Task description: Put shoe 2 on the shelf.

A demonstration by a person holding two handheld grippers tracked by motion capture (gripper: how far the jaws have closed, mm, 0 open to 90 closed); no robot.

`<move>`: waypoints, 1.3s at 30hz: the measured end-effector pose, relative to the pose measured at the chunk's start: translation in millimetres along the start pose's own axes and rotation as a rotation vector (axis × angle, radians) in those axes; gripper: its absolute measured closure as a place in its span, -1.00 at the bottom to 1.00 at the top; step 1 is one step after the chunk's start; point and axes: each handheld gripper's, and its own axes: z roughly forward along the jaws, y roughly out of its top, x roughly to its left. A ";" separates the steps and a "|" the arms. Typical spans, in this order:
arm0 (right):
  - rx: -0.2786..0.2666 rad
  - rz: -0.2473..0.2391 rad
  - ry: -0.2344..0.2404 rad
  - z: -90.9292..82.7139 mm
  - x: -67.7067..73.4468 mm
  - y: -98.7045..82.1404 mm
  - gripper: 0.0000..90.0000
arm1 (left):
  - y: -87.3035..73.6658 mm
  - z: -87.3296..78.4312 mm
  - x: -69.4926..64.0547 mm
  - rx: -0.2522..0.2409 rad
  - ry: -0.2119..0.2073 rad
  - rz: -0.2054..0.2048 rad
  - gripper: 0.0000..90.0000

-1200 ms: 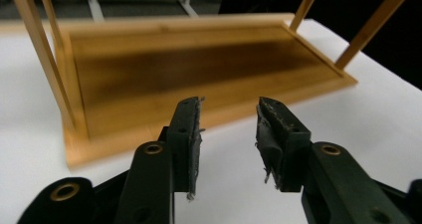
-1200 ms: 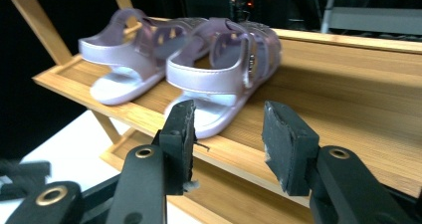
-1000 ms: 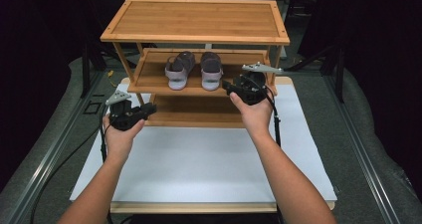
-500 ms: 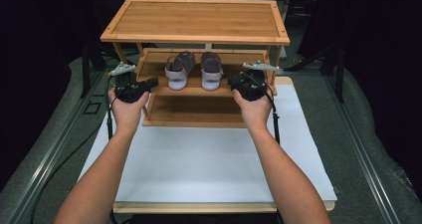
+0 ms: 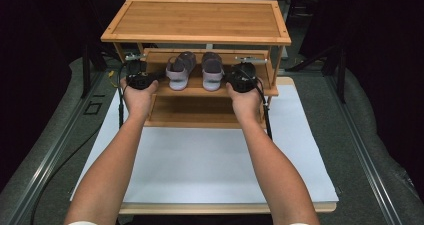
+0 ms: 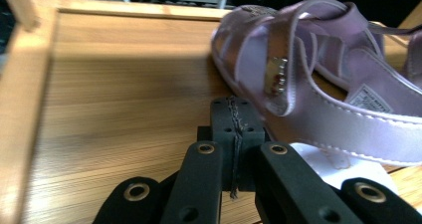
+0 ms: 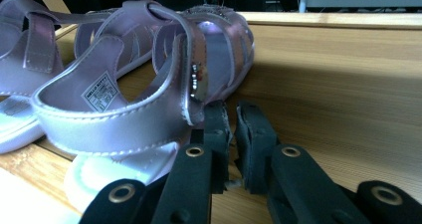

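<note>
Left gripper view: black left claw [image 6: 234, 134] pressed together beside glossy lilac strappy sandal [image 6: 318, 79] on grained bamboo shelf [image 6: 124, 84].

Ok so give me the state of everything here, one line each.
left gripper: shut, empty, beside the left sandal.
right gripper: jaws just closing, narrow gap, nothing between.
left sandal: upright on the middle shelf.
right sandal: upright, beside it.
shoe rack: top shelf bare.
</note>
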 end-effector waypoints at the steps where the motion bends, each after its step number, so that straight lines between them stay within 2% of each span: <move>1: 0.007 0.006 -0.004 3.1 1.3 -0.1 0.87 | -0.2 0.5 -1.1 0.000 0.001 0.004 1.00; 2: 0.011 0.016 -0.006 4.2 1.8 -0.2 0.88 | -0.4 0.9 -2.0 0.003 -0.005 0.003 1.00; 3: 0.018 0.049 0.010 6.7 2.3 -0.6 0.89 | -0.8 1.9 -3.5 0.005 -0.014 0.001 1.00; 5: 0.022 0.064 0.038 7.9 2.7 -1.0 0.88 | -1.2 3.3 -6.1 0.012 -0.020 0.002 1.00; 6: 0.024 0.062 0.050 7.8 2.9 -0.9 0.89 | -1.4 3.5 -6.8 0.013 -0.020 0.005 1.00; 9: 0.021 0.064 0.034 8.2 4.2 -1.1 0.89 | -2.1 5.2 -8.6 0.018 -0.033 -0.009 1.00; 13: 0.024 0.056 0.050 9.4 5.5 -1.4 0.90 | -1.6 6.6 -13.2 0.023 -0.046 -0.010 1.00; 17: 0.021 0.064 0.055 10.8 7.0 -3.1 0.91 | -2.8 10.4 -18.0 0.040 -0.049 0.001 1.00; 19: 0.017 0.070 0.077 12.1 10.7 -4.8 0.94 | -4.0 13.3 -22.3 0.044 -0.062 0.002 1.00; 21: 0.018 0.062 0.074 12.5 12.5 -5.2 0.95 | -4.1 14.9 -27.1 0.038 -0.047 0.014 1.00; 22: 0.009 0.057 0.042 12.9 15.4 -5.4 0.99 | -3.1 15.0 -28.1 0.040 -0.043 0.015 1.00; 26: 0.015 0.059 0.056 12.6 15.5 -4.6 1.00 | -1.6 16.4 -28.7 0.048 -0.043 0.020 1.00; 29: 0.024 0.047 0.036 11.7 17.7 -4.3 1.00 | -1.9 20.9 -33.4 0.050 -0.019 0.036 1.00; 31: 0.024 0.041 0.020 11.3 17.8 -3.7 1.00 | -0.9 24.6 -37.3 0.045 -0.033 0.027 1.00; 32: 0.025 0.042 -0.001 10.9 16.0 -2.6 1.00 | 1.4 25.8 -41.9 0.055 -0.009 0.050 1.00; 36: 0.038 0.051 0.032 11.3 10.7 -0.3 1.00 | 4.1 27.4 -42.0 0.064 -0.015 0.052 1.00; 39: 0.032 0.037 -0.006 11.2 13.7 0.5 1.00 | 5.9 29.9 -42.9 0.066 -0.014 0.056 1.00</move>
